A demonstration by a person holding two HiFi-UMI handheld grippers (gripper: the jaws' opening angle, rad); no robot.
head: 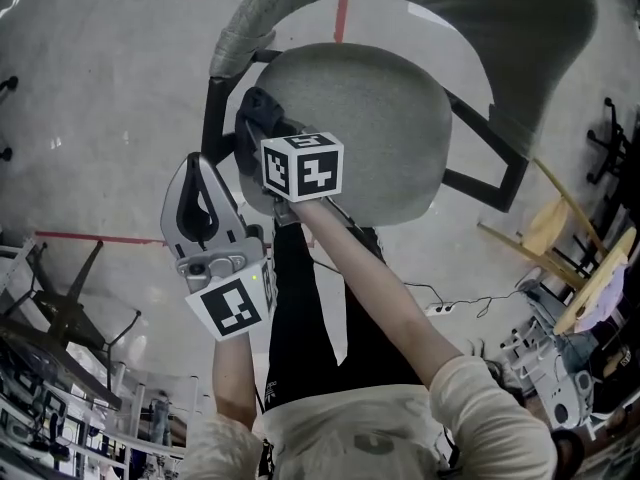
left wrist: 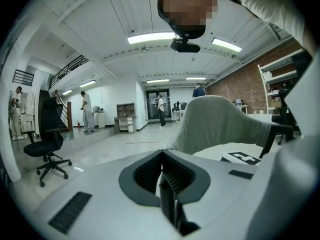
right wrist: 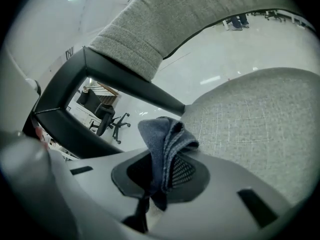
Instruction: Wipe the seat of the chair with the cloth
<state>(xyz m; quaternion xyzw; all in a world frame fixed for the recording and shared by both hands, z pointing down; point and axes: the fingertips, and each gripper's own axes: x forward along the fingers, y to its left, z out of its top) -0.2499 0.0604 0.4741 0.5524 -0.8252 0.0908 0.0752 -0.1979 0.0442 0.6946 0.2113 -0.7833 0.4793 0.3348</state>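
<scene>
The chair's grey fabric seat (head: 380, 118) lies straight below me, its grey backrest (head: 500, 18) curving off to the upper right. My right gripper (head: 264, 120) is at the seat's left edge, shut on a folded dark blue cloth (head: 256, 108). In the right gripper view the cloth (right wrist: 167, 139) sticks out of that gripper (right wrist: 161, 160) just over the seat (right wrist: 255, 119), beside the black frame (right wrist: 100, 74). My left gripper (head: 196, 168) hangs left of the chair, over the floor. Its jaws (left wrist: 162, 156) meet with nothing between them.
A black swivel chair (left wrist: 47, 144) stands on the pale floor, and several people are far off in the hall. A wooden chair (head: 560, 238) sits to the right, a chair base (head: 60, 308) to the left. Red floor tape (head: 100, 238) and a cable (head: 440, 303) run nearby.
</scene>
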